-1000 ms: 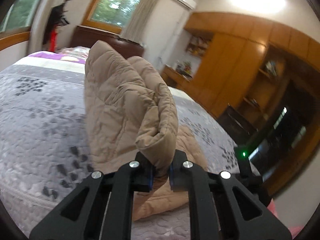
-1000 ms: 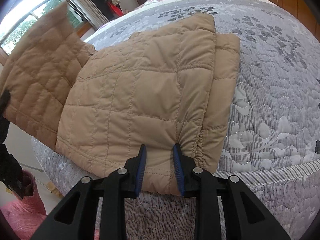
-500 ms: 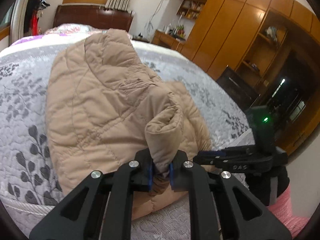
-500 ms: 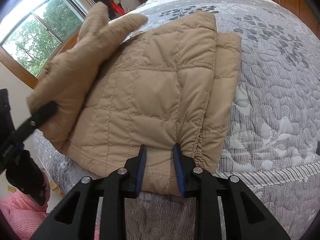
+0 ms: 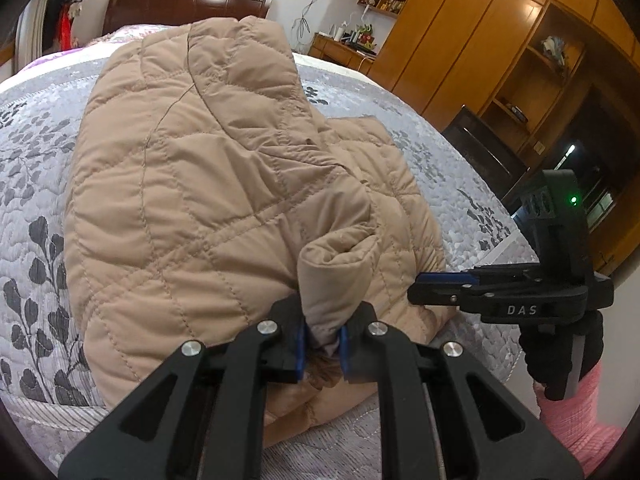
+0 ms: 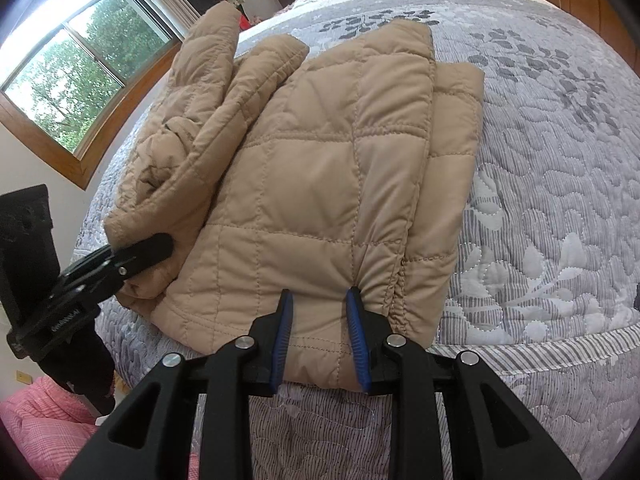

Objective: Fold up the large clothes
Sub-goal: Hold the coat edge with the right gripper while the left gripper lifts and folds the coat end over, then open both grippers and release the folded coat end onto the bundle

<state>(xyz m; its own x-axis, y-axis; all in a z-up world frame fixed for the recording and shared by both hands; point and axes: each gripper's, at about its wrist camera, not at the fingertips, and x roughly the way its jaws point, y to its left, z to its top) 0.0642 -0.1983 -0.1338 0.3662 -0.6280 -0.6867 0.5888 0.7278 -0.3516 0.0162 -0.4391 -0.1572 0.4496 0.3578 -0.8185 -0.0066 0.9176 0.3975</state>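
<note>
Bed edge: L gripper pinching jacket cuff, bedspread free beyond.

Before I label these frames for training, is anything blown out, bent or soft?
Right wrist view: the window is overexposed at its upper left, and the fisheye bows the bedspread. Left wrist view: evenly lit, jacket stitching sharp, wardrobe lines curved, corners vignetted.

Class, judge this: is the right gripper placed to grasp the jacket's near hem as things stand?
Probably yes: the right gripper has its jaws open astride the near hem of the jacket, with nothing between.
</note>
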